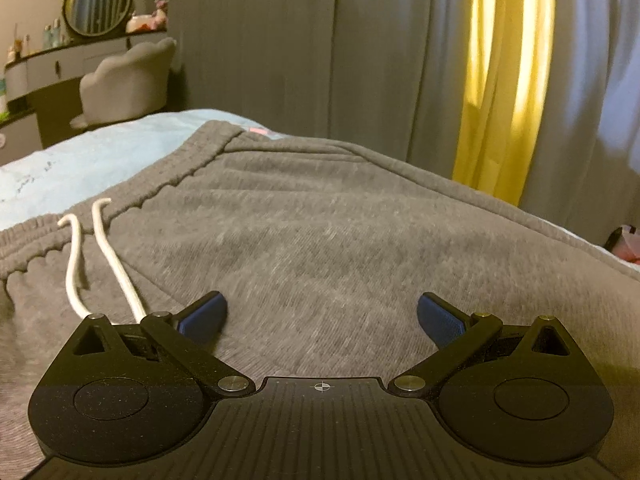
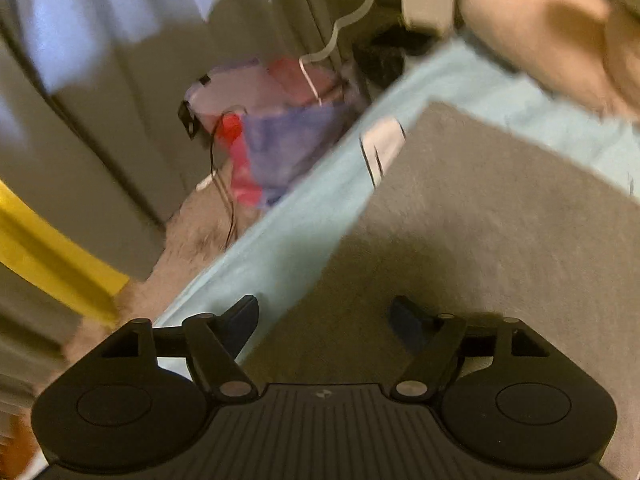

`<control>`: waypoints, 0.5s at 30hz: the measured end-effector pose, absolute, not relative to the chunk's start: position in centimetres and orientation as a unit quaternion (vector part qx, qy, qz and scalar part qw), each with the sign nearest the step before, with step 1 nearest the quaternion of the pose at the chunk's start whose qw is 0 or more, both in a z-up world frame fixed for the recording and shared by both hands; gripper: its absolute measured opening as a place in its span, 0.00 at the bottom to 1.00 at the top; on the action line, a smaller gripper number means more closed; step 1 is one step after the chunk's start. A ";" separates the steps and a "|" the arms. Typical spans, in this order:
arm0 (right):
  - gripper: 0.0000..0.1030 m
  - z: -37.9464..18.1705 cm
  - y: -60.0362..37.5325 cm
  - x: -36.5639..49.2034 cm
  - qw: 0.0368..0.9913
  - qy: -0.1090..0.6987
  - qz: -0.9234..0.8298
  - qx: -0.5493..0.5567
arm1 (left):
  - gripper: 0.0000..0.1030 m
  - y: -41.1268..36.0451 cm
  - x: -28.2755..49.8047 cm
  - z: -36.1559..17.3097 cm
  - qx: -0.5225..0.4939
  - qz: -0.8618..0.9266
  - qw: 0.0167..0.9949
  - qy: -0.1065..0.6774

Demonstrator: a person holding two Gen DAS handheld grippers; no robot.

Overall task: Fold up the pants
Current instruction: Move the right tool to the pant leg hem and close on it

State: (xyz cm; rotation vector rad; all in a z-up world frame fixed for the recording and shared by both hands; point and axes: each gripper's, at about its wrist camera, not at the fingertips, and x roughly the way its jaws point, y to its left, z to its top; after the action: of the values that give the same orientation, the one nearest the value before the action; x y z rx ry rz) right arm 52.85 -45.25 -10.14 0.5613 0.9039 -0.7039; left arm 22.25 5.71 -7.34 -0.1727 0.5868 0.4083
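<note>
Left wrist view: grey fleece sweatpants (image 1: 320,216) lie flat on the pale blue bedsheet (image 1: 80,160) and fill the middle of the frame, elastic waistband (image 1: 176,176) running from lower left up toward centre, white drawstring cords (image 1: 104,256) trailing at lower left. Left gripper (image 1: 322,316) sits at bottom centre, blue-padded jaws wide apart, nothing between them, low over the cloth just below the waistband. Right wrist view is blurred: right gripper (image 2: 324,320) at bottom centre, jaws about half apart and empty, straddling the pants' long left edge where grey meets the blue sheet; a white label (image 2: 382,146) shows near the far corner of the fabric at upper centre. Judgement: both are lining up a pinch to start a fold. To do it well, bring each gripper onto an actual edge, not the mid-panel, and bite through both layers so the underside comes along. Keep the cords clear of the left pads. Lift both ends together and carry edge onto edge. Risk: a single-layer grab drags the top layer and wrinkles it.
</note>
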 end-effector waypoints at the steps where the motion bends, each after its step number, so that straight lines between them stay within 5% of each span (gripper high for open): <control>1: 0.35 -10.2 -45.0 52.9 0.808 0.420 -0.334 0.243 | 1.00 5.6 22.3 -7.4 -0.083 0.200 0.933 0.287; 4: 0.07 -10.2 -45.6 51.8 0.815 0.414 -0.334 0.229 | 1.00 5.7 22.3 -7.4 -0.083 0.200 0.933 0.288; 8: 0.06 -7.3 -46.1 47.7 0.838 0.371 -0.308 0.255 | 1.00 6.1 22.3 -7.3 -0.096 0.193 0.933 0.286; 15: 0.05 -1.8 -44.5 26.6 0.881 0.239 -0.265 0.310 | 1.00 7.6 21.0 -6.6 -0.164 0.170 0.937 0.257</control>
State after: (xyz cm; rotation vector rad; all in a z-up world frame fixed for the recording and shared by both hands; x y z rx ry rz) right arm 26.64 -44.48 -1.75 0.6459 0.4988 -0.5530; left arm 20.97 7.64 -6.56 -0.3350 0.5241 0.3469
